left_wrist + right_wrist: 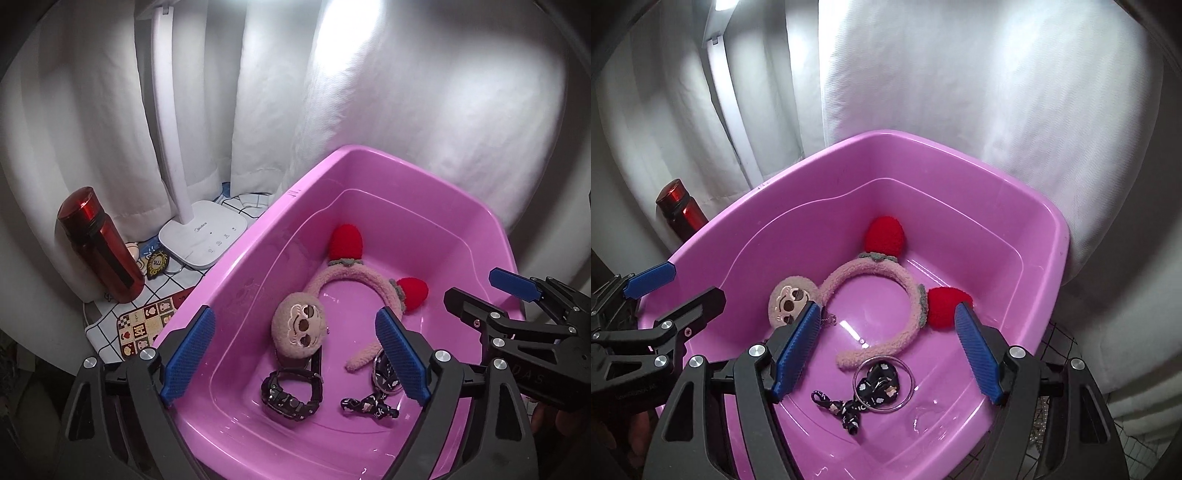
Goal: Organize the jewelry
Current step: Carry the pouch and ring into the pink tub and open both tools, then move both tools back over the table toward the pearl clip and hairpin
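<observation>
A white grid-patterned cloth (pixel 159 291) is covering the desk, reaching back to the white curtain. A pink plastic tub (pixel 258 236) is sitting on it, taking up most of the right side. Toward the back left corner a red bottle (pixel 99 247) is standing upright, and a white desk lamp base (pixel 207 236) is resting just beside the tub's left wall. Between bottle and lamp a small dark badge (pixel 157 264) is lying flat. A checkered card with little pictures (pixel 147 328) is lying near the front left, touching the tub

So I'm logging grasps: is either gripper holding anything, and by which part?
Nothing is held. The left gripper and right gripper are both open above the tub.
</observation>
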### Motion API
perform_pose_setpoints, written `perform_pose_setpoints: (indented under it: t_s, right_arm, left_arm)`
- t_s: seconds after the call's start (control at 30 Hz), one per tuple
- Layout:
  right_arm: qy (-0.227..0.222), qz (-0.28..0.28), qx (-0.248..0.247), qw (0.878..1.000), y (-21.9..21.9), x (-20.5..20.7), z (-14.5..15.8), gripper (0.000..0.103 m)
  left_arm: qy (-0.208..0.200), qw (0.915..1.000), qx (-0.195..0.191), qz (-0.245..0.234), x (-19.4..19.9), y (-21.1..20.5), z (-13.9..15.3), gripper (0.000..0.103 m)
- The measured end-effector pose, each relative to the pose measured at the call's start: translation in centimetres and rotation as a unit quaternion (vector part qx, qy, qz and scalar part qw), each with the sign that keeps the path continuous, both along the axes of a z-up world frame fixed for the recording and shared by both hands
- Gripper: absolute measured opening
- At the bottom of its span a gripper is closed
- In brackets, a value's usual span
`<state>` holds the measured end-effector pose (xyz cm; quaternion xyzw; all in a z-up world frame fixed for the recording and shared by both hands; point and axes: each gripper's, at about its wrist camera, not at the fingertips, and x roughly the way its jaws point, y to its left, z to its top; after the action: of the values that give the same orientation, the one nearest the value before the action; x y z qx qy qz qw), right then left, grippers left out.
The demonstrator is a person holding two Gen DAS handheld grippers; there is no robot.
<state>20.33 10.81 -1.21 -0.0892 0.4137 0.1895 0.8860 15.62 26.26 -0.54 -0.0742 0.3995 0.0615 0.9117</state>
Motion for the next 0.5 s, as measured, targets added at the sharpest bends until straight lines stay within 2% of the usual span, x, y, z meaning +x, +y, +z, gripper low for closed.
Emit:
perform_pose_setpoints:
  t_s: [0.3,0.5]
  right_arm:
    - [-0.009,-0.001,0.02,1.0,-0.9,-0.8,0.8,0.072]
    - [-0.017,0.001,0.023,1.0,-1.1,-1.6,1.2,0.072]
  left_arm:
    - [-0.003,0.9999,-0.008,0.008,-0.7,-0.1,0.5,0.088]
    - [-0.009,0.9999,0.003,0.008,-1.2,-0.6,1.4,0.088]
